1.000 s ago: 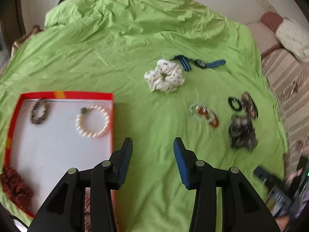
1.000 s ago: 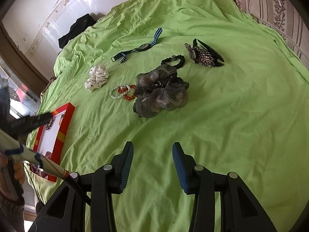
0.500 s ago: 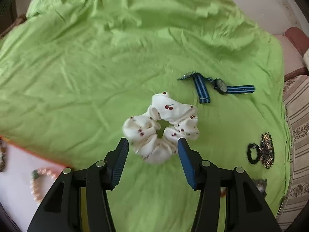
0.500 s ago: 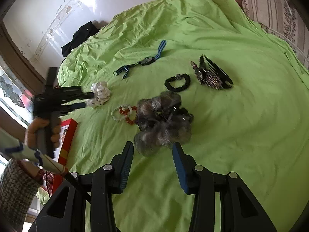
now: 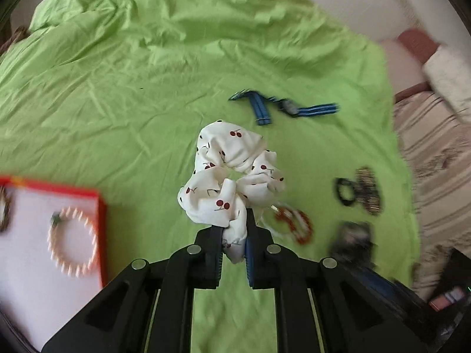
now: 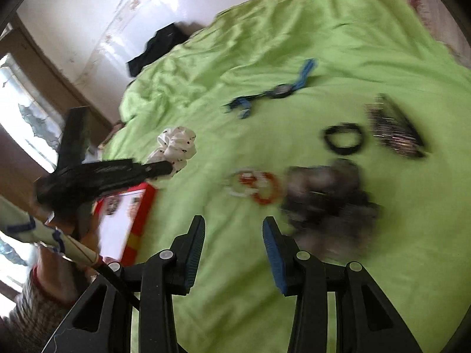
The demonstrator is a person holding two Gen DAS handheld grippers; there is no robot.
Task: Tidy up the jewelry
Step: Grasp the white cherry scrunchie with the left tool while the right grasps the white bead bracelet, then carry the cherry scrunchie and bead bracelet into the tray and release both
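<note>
My left gripper [image 5: 234, 244] is shut on the white cherry-print scrunchie [image 5: 232, 173] and holds it above the green bedspread; the scrunchie also shows in the right wrist view [image 6: 176, 145], at the tip of the left gripper [image 6: 163, 169]. The red-rimmed white tray [image 5: 101, 223] lies at the lower left with a pearl bracelet [image 5: 72, 242] in it. My right gripper [image 6: 234, 235] is open and empty over the bedspread, near the red and white bead bracelets [image 6: 256, 186] and the grey scrunchie [image 6: 326, 197].
On the green bedspread [image 5: 117, 88] lie a blue-strap watch [image 5: 288, 108], a black hair tie [image 5: 346, 189], a glittery hair clip [image 5: 368, 197], bead bracelets [image 5: 294, 225] and the grey scrunchie [image 5: 351, 239]. Striped bedding [image 5: 435, 147] and pillows are at the right.
My left gripper has closed on the white scrunchie and lifted it, pulling back so the tray is in view again. My right gripper has moved closer to the grey scrunchie, still open.
</note>
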